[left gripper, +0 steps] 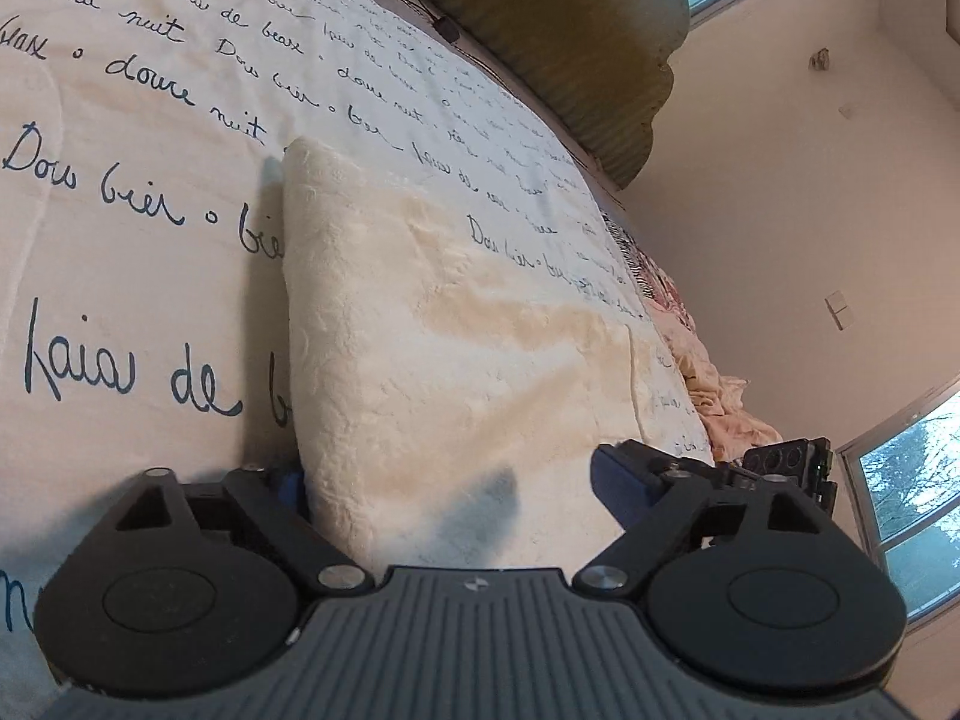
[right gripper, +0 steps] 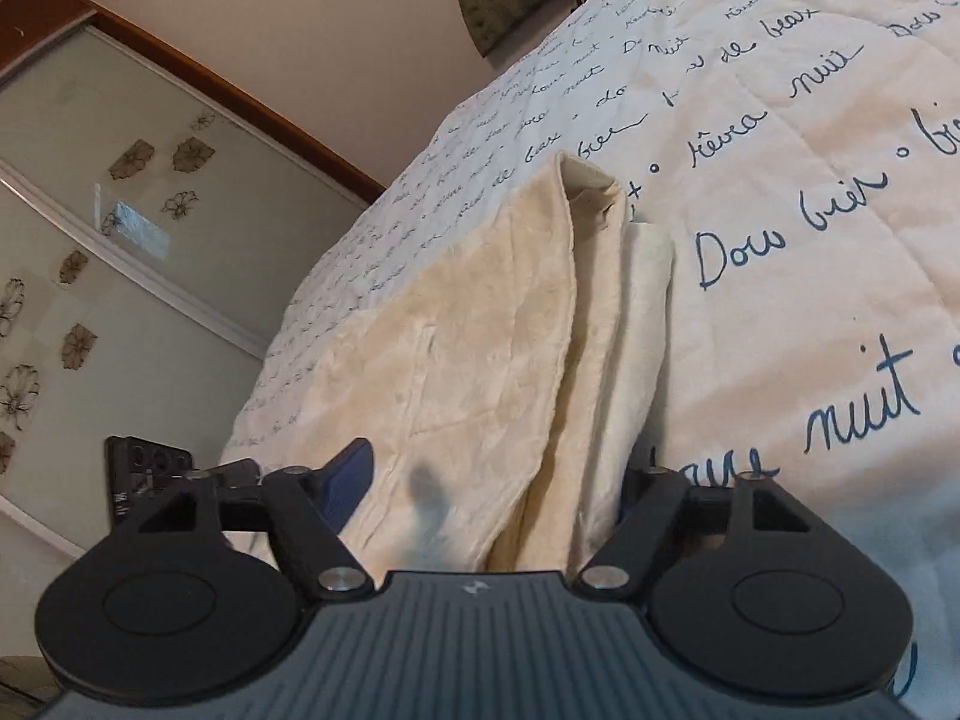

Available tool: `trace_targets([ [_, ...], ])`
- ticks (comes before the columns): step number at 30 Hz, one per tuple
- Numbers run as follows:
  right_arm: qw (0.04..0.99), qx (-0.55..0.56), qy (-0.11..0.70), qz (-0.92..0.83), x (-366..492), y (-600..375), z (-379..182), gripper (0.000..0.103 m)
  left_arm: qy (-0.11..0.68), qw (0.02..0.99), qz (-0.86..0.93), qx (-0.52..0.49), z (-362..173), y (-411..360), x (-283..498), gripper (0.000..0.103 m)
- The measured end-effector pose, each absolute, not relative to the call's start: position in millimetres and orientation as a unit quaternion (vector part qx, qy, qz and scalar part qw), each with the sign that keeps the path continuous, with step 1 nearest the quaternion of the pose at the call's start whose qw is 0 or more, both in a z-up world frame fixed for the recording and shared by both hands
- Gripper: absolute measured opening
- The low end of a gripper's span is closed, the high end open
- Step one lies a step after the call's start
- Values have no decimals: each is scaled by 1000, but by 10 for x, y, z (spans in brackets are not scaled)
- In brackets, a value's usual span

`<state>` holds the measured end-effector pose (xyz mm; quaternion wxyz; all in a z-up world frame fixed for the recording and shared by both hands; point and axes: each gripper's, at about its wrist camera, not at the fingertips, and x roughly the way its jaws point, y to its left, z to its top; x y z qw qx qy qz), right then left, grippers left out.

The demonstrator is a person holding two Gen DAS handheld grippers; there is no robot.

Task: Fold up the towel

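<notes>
Your cream towel lies folded on the bed, on top of a pale bedspread printed all over with dark blue handwriting. Both claws sit at its near end — one at each side.

Your left claw stands wide, with the towel's near end filling the space between its fingers. One blue pad hovers over the fabric on the right of that view; the other finger is tucked down against the towel's folded edge, mostly hidden. I cannot tell that either pad is pressing on the cloth.

Your right claw also straddles the towel. Here you can see the stacked layers along the side facing the bedspread's large lettering, with a loose corner bunched up at the far end. One blue pad rests over the top layer; the opposite finger sits down beside the stack, its pad hidden. The jaws are parted around the fabric, and no clamping shows.

Behind the bed you have an olive headboard, a window, and a sliding wardrobe door with flower motifs.
</notes>
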<state>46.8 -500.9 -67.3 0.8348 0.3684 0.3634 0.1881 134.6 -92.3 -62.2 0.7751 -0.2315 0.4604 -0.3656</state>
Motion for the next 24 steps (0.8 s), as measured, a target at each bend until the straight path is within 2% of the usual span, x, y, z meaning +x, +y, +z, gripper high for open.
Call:
trace_targets([
  [1, 840, 364, 367, 164, 487, -5002, -680, 37, 464, 781, -356, -218, -620, -961, 1337, 53],
  [2, 839, 374, 362, 159, 477, -5014, -694, 33, 466, 791, -342, -202, -618, -988, 1321, 46],
  [4, 840, 384, 353, 151, 411, -5009, -692, 29, 452, 798, -347, -198, -591, -975, 1286, 24],
  [5, 841, 386, 350, 146, 374, -4981, -666, 23, 442, 802, -348, -201, -552, -939, 1255, 18],
  [7, 849, 378, 343, 139, 325, -4899, -562, 22, 423, 813, -347, -200, -437, -885, 1200, 10],
  [17, 877, 326, 288, 205, 637, -4164, 178, 20, 327, 884, -304, -140, 230, -133, 1122, 9],
  [21, 871, 332, 277, 232, 1137, -3805, 174, 20, 308, 912, -253, -97, 434, 176, 1354, 9],
  [23, 869, 331, 285, 231, 1397, -3618, 94, 20, 322, 916, -223, -84, 383, 267, 1527, 12],
  [24, 864, 337, 297, 227, 1539, -3540, 11, 24, 337, 914, -210, -82, 308, 290, 1620, 17],
])
